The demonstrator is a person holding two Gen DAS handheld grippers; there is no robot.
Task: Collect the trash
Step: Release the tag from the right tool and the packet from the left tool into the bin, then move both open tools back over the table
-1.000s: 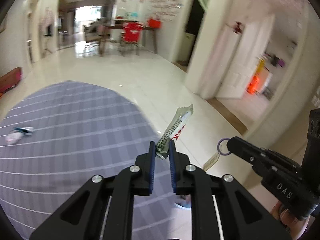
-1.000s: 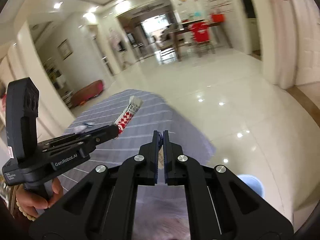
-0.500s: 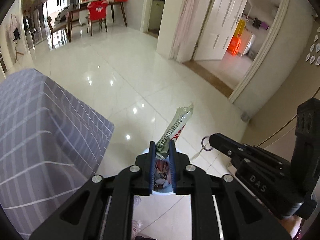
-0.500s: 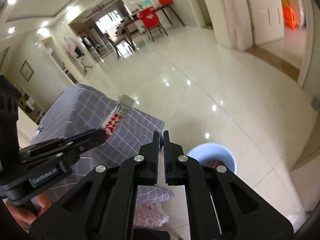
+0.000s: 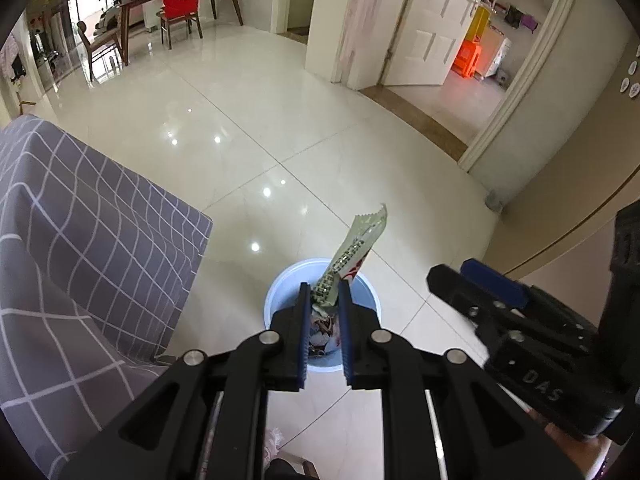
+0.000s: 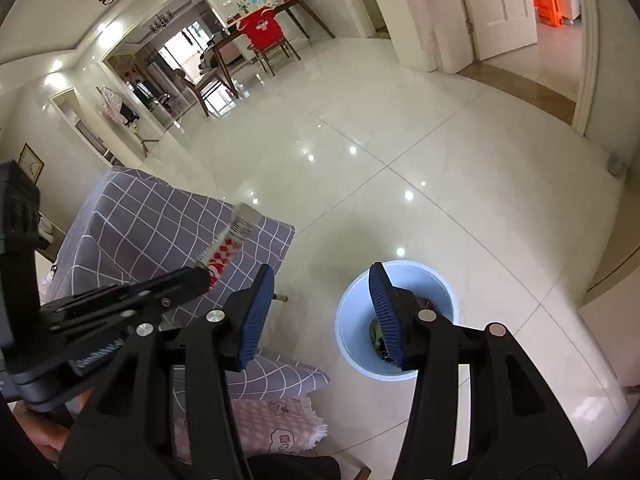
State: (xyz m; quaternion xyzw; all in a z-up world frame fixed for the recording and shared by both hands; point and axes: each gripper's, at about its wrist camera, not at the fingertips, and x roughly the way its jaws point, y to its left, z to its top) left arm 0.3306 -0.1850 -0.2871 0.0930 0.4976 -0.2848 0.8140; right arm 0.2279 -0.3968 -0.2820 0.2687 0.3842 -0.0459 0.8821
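black left gripper [image 5: 325, 296] and right gripper [image 6: 320, 312], blue ribbed fingers [image 6: 256, 316], silver screws.

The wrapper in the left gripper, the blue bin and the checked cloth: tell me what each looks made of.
Wrapper: thin printed plastic film, probably foil-lined; it has a zigzag-cut end and a silvery sheen.
Bin: moulded plastic, smooth pale blue, with an even, thin rim.
Checked cloth: woven fabric, matte grey with white lines; it drapes and folds over the table edge.
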